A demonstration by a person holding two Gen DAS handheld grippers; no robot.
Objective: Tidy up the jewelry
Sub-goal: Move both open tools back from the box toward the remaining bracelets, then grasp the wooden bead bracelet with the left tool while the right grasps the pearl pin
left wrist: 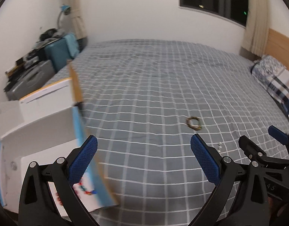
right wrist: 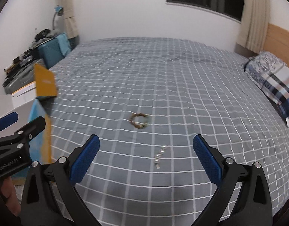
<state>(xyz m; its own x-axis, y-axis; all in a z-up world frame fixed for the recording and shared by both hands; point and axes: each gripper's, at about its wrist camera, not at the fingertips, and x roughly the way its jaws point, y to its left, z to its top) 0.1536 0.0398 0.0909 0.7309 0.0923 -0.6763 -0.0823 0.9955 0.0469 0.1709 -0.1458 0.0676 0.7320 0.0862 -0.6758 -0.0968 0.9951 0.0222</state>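
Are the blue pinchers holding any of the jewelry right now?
No. The left gripper and right gripper are both open and empty; the bracelet and silver chain lie on the bed.

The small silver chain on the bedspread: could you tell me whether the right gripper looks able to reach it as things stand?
Probably yes. The right gripper is open, and the silver chain lies flat on the checked bedspread just ahead between its fingers, with nothing over it. The beaded bracelet lies farther off, apart.

Both wrist views look low across bed (left wrist: 144,75) toward window wall; left sits nearer box (left wrist: 37,116). Shared: bracelet (right wrist: 138,121), pillow (right wrist: 272,82).
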